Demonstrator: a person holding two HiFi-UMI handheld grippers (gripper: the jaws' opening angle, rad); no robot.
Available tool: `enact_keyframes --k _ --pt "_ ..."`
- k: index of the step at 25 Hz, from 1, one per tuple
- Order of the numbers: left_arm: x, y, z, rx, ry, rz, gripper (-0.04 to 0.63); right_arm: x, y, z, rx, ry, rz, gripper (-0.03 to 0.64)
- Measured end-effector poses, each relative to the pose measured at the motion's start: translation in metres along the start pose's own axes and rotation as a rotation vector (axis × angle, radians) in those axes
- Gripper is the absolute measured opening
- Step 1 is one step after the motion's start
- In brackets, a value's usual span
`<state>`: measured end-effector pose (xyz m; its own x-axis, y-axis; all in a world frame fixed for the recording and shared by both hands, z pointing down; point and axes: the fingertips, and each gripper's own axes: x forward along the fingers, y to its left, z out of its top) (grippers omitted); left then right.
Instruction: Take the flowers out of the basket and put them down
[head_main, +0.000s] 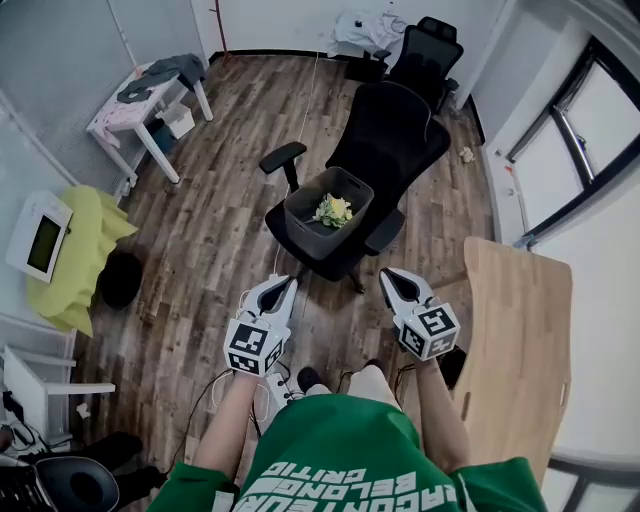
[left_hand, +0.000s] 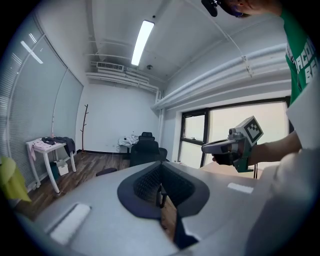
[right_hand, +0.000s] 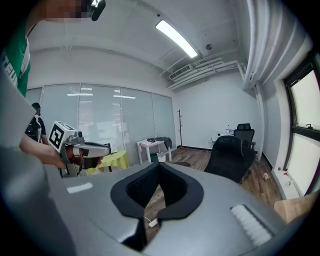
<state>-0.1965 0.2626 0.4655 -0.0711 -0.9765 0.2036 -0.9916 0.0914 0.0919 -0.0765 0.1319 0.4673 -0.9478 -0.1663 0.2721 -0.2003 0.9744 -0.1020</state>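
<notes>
While both grippers are held out in front of the person, neither has anything between its jaws. The left gripper (head_main: 288, 287) has its jaws pressed together, and the tips of the right gripper (head_main: 390, 278) meet as well. At twelve o'clock from them, well apart, the grey basket (head_main: 298, 207) rests on the seat of a black office chair (head_main: 395, 135), and the pale yellow flowers (head_main: 333, 210) lie inside it. A wooden table (head_main: 520, 330) stands at three o'clock and a white side table (head_main: 135, 115) at ten o'clock.
</notes>
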Motion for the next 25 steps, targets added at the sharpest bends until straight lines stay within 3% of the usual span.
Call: enact_keyframes --k 12,25 --pt "0.025 0.025 -0.023 -0.014 0.061 -0.015 0.006 0.031 -0.012 -0.011 0.014 0.025 -0.013 0.006" --pt "0.113 0.078 -0.010 0.012 0.124 0.028 0.008 0.108 -0.101 0.000 0.029 0.052 0.022 0.006"
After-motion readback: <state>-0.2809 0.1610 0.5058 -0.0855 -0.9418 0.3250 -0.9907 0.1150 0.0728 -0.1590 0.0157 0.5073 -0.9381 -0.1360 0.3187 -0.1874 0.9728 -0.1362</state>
